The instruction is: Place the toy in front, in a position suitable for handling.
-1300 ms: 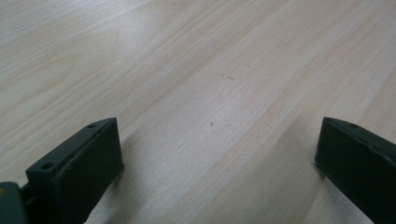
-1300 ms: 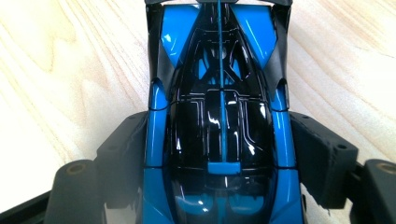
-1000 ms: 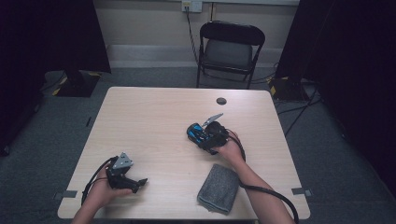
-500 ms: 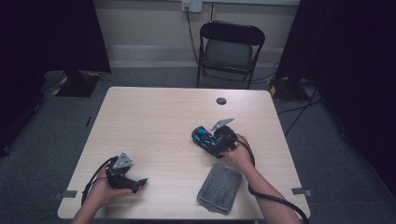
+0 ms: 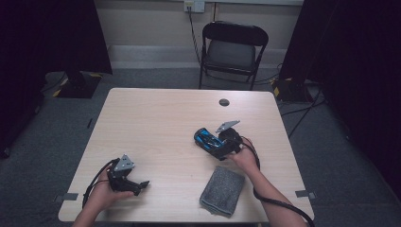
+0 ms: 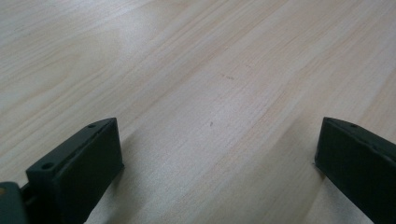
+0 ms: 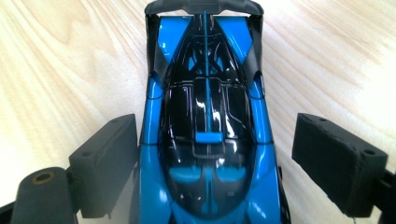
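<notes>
Jaws of right gripper [image 7: 205,163] just opened wide, blue toy car [image 7: 205,140] released between them, now moved toward 3 o'clock; left gripper [image 6: 215,168] open, empty; placement looks done.

- In the right gripper view, the toy car [image 7: 205,130] runs off the bottom edge, so its near end is cut off.
- In the high view, the right gripper [image 5: 218,142] covers part of the car [image 5: 204,138].
- The small dark disc [image 5: 224,102] on the table [image 5: 156,123] is too small to identify.
- Both forearms are cut off by the bottom edge.
- The left gripper [image 6: 210,154] shows just its two jaw tips; its body is out of frame.
</notes>
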Available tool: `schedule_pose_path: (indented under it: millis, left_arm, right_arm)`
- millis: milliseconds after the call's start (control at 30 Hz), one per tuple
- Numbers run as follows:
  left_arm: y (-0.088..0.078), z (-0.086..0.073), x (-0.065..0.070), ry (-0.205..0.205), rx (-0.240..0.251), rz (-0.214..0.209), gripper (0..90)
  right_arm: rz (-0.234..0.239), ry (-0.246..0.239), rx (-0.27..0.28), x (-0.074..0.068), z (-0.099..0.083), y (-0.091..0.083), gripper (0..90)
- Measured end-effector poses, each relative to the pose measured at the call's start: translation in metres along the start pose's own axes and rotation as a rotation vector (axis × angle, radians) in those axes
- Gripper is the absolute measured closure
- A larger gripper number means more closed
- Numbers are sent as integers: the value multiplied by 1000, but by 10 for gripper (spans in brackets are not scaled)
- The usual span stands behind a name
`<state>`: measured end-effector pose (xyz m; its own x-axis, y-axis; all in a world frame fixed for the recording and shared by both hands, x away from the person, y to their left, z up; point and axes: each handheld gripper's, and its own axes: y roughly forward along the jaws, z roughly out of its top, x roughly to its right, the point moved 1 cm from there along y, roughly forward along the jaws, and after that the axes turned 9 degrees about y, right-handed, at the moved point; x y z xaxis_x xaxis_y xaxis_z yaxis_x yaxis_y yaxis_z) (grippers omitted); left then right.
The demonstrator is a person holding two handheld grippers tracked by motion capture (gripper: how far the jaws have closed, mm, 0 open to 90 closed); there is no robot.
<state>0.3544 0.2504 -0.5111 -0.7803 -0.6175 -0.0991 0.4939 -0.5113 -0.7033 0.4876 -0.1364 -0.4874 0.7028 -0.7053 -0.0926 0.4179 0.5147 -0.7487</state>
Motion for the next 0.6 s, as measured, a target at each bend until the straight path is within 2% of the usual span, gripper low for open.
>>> schedule_pose_path:
  millis: [167,200,300,533,600]
  left_arm:
    - [0,0,0,0,0,0,0]
    - [0,0,0,0,0,0,0]
    - [0,0,0,0,0,0,0]
    - [0,0,0,2,-2,0,0]
    - [-1,0,0,-1,-2,0,0]
  right_arm:
    - [30,16,10,3,-13,-9,138]
    - [21,19,10,4,-16,-9,138]
    - [33,29,9,6,-25,-8,136]
    - [25,-3,25,8,-33,-6,144]
    - [35,-7,47,9,-35,-6,144]
